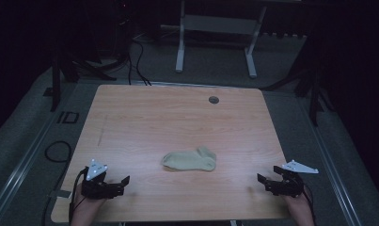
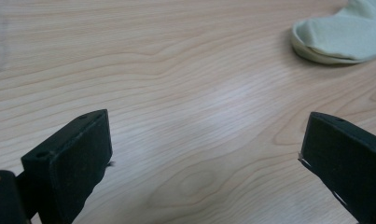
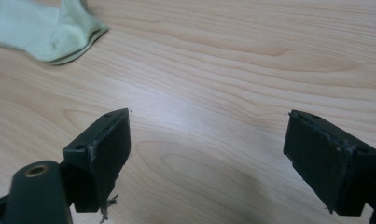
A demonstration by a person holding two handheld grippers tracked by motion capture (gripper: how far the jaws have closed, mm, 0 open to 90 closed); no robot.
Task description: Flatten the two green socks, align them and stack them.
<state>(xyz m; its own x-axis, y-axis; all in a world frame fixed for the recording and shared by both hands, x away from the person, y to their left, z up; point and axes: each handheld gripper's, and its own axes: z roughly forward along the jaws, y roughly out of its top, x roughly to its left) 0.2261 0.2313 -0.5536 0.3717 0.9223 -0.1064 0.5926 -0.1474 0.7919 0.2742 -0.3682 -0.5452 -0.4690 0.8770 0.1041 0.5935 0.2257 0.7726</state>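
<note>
A pale green sock [image 1: 189,159] lies flat near the middle of the wooden table [image 1: 177,117], toward its front. My left gripper [image 1: 124,185] rests at the front left corner, open, with bare wood between its jaws. My right gripper [image 1: 267,181] sits at the front right corner, also open and holding nothing. In the left gripper view the sock [image 2: 344,35] lies far off at the upper right, beyond the left gripper [image 2: 206,140]. In the right gripper view the sock [image 3: 43,30] shows at the upper left, well clear of the right gripper [image 3: 208,137].
A small dark round cap [image 1: 213,99] sits near the table's far edge. Beyond the table stand a white desk frame [image 1: 215,42] and dark stands with cables [image 1: 135,61] on the grey floor. A cable loop [image 1: 58,151] lies left of the table.
</note>
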